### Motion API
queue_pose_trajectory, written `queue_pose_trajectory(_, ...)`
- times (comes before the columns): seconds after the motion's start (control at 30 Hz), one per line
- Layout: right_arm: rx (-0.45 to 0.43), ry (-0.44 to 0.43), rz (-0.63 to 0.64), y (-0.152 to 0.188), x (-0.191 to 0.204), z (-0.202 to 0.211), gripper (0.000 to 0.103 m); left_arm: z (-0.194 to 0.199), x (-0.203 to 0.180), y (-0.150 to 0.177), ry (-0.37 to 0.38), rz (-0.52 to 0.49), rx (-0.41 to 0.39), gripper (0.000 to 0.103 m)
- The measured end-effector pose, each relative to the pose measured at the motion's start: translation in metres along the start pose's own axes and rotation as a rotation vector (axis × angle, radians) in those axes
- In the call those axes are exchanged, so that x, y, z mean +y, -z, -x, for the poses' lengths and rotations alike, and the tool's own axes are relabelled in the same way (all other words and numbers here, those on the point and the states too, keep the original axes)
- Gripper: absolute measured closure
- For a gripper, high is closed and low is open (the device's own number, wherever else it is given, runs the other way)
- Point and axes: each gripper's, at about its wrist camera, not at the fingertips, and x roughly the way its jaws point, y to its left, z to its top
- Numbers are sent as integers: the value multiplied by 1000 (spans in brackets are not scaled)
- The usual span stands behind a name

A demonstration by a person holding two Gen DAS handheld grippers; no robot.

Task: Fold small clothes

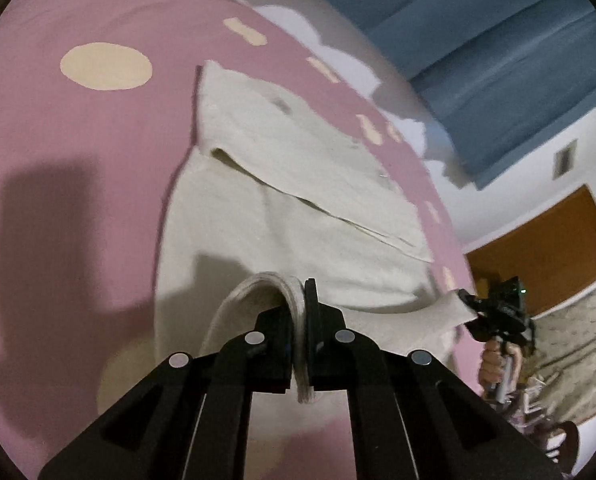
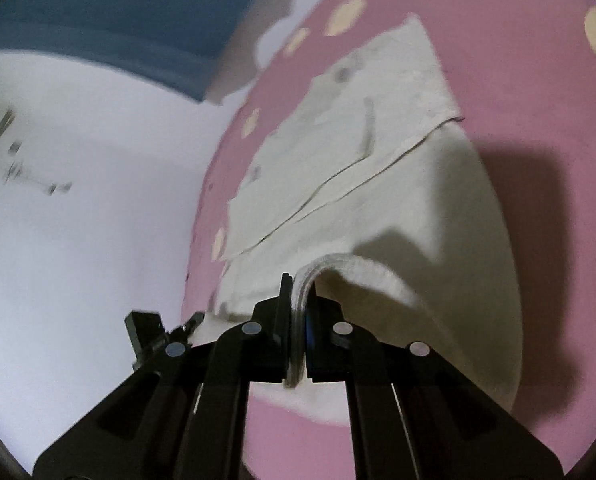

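Note:
A cream-white small garment [image 1: 298, 208] lies partly on a pink bed sheet [image 1: 77, 140], its near edge lifted. My left gripper [image 1: 300, 304] is shut on one near corner of it, the cloth bunched between the jaws. My right gripper [image 2: 298, 300] is shut on the other near corner of the garment [image 2: 378, 184]. The right gripper also shows in the left wrist view [image 1: 472, 306], held by a hand, with cloth stretched between the two. The left gripper shows in the right wrist view [image 2: 189, 324] at the lower left. The garment's far half lies flat, with a folded layer on top.
The pink sheet [image 2: 518, 100] has cream dots and a white scalloped border. A blue curtain [image 1: 478, 40], white wall and wooden door [image 1: 546, 248] stand beyond the bed. A patterned rug [image 1: 578, 344] covers the floor at the right.

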Motion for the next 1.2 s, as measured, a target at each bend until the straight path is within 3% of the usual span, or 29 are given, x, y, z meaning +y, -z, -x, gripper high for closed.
queue_pose_trajectory(0.17, 12, 63, -36, -18, -19, -25, 93, -16, 5, -8, -42, -69, -2, 94)
queue_pose_trajectory(0.2, 19, 59, -34, -20, -19, -26, 87, -13, 3, -7, -35, -87, -1, 89)
queue_pose_trajectory(0.27, 21, 46, -15, -20, -17, -23, 78, -5, 0, -6, -19, -117, -10, 72)
queue_pose_trajectory(0.33, 14, 57, 34, -24, -11, -17, 71, 12, -4, -4, -31, -165, -70, 43)
queue_pose_trajectory(0.43, 4, 95, 88, -29, -6, -11, 69, 22, -5, -8, -28, -219, -88, 42)
queue_pose_trajectory(0.67, 37, 180, 169, -45, 0, -20, 67, 8, 3, -25, -36, -217, -11, 42)
queue_pose_trajectory(0.73, 66, 184, 187, -47, 0, -25, 61, 4, 5, -28, -27, -209, 0, 42)
queue_pose_trajectory(0.9, 135, 191, 233, -46, 4, -36, 61, -7, 3, -34, -22, -229, 38, 42)
queue_pose_trajectory(1.2, 146, 196, 243, -46, 4, -41, 61, -25, 3, -37, -54, -274, 110, 42)
